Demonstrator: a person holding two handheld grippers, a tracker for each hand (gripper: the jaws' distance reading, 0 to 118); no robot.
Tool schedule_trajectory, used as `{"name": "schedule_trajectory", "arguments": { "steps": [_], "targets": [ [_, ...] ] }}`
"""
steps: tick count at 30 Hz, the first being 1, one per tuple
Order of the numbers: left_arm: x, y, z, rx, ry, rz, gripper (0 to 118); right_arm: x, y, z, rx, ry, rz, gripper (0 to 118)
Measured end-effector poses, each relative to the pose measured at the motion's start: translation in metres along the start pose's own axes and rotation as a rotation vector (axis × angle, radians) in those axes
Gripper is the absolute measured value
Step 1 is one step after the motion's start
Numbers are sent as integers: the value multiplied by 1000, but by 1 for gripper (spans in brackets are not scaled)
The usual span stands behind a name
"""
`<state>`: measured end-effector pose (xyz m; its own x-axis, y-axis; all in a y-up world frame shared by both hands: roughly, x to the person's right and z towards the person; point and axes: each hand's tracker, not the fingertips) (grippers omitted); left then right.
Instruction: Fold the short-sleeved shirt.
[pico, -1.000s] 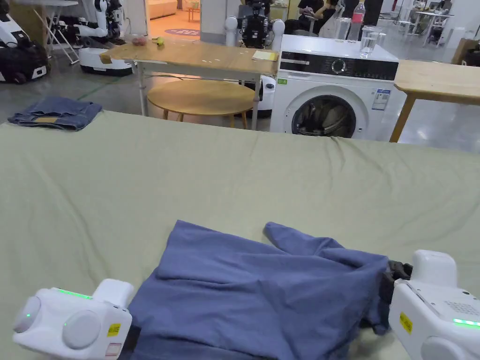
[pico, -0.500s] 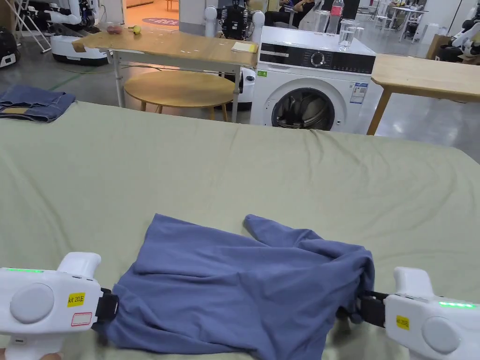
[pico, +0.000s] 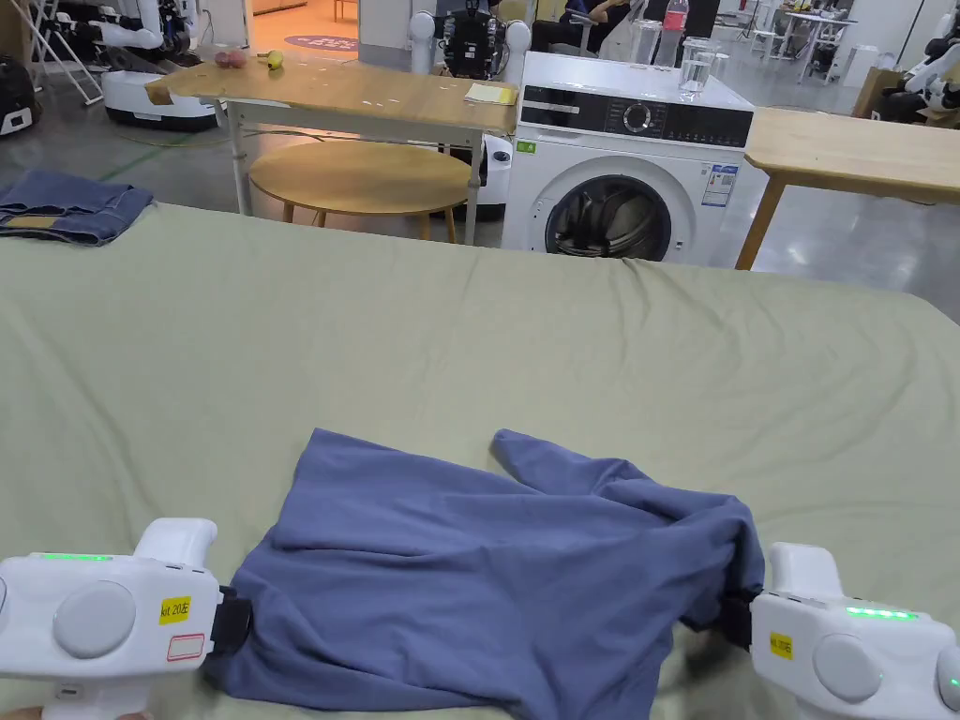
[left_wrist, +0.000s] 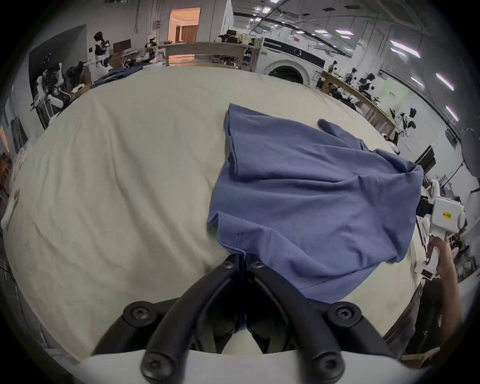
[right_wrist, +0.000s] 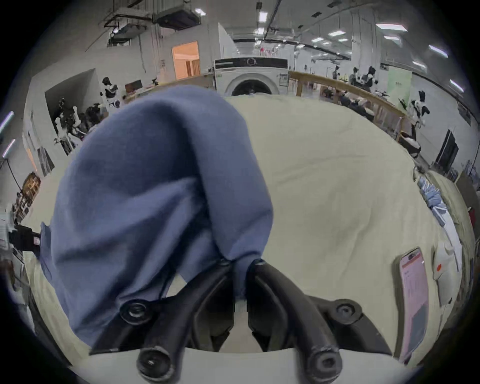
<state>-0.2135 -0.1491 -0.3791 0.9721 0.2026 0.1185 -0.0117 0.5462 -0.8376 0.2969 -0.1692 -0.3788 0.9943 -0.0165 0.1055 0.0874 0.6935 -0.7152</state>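
1. Left gripper (left_wrist: 240, 259), white body w/ black jaws, sits at the near left of the bed; jaws pinched together on a hem corner of the blue short-sleeved cotton shirt (pico: 506, 572).
2. Right gripper (right_wrist: 240, 262), same build, at the near right; jaws clamped on a bunched fold of the shirt's right side, cloth hanging over the jaws.
3. Shirt lies rumpled on the pale green bed sheet (pico: 469, 337) near its front edge, stretched between both grippers, one sleeve pointing toward the far edge.
4. Folded blue denim jeans (pico: 66, 206) at the far left corner of the bed.
5. Pink-cased phone (right_wrist: 413, 293) lies by the bed's right edge.
6. Beyond the far edge: white front-loading washing machine (pico: 623, 178), round wooden table (pico: 361, 178).
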Motion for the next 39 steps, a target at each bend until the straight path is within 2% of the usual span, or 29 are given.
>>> {"name": "schedule_trajectory", "arguments": {
  "steps": [4, 7, 14, 24, 35, 39],
  "targets": [
    [-1, 20, 22, 99, -2, -10, 0, 13, 13, 23, 96, -33, -48, 4],
    [-2, 47, 48, 150, -39, -25, 0, 23, 34, 45, 166, -47, -39, 4],
    [-10, 121, 110, 336, -10, -21, 0, 30, 94, 83, 289, -48, -1, 4],
    [-11, 215, 170, 533, 17, -43, 0, 14, 188, 125, 436, 9, -32, 4],
    [-18, 309, 199, 600, 50, -36, 0, -8, 307, 149, 524, 14, -84, 4],
    [-26, 340, 209, 636, 56, -3, 0, -18, 347, 154, 556, -23, -49, 4]
  ]
}}
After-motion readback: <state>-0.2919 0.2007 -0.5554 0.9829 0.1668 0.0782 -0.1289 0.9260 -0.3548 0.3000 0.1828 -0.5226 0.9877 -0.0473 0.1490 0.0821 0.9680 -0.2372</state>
